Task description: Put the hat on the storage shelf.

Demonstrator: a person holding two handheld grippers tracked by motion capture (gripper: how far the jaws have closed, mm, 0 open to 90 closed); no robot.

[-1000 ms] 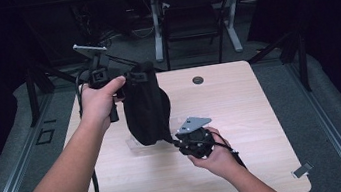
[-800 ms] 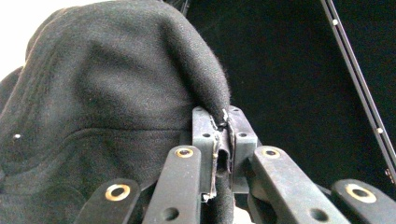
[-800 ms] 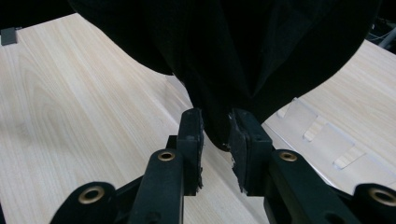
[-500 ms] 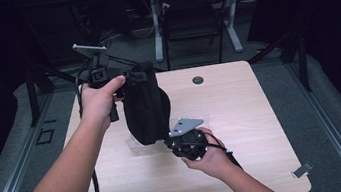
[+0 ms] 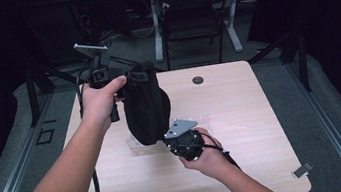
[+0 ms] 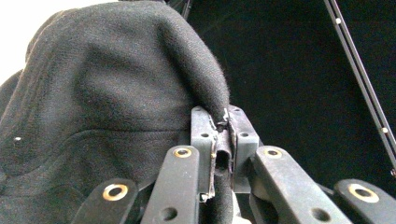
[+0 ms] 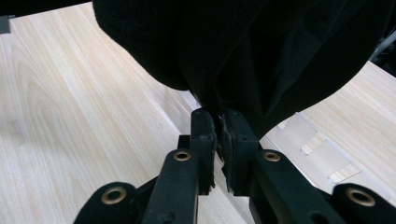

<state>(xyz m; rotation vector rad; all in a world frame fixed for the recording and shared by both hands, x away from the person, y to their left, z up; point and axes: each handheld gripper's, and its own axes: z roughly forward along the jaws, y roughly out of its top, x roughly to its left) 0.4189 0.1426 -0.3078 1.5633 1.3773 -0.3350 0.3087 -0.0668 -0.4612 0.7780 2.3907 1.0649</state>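
Left of centre in the high view, a black cloth bag (image 5: 146,110) hangs above the table (image 5: 262,113). It looks soft, light and limp. The left gripper (image 6: 219,140) pinches its top hem, and the right gripper (image 7: 218,140) pinches its bottom edge, both sound holds.

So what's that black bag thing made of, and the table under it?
The black bag looks like soft matte fabric, perhaps felt or fleece: its surface is fuzzy and it folds where the left gripper pinches it. The table shows pale wood grain with a smooth finish, possibly laminate rather than solid wood.
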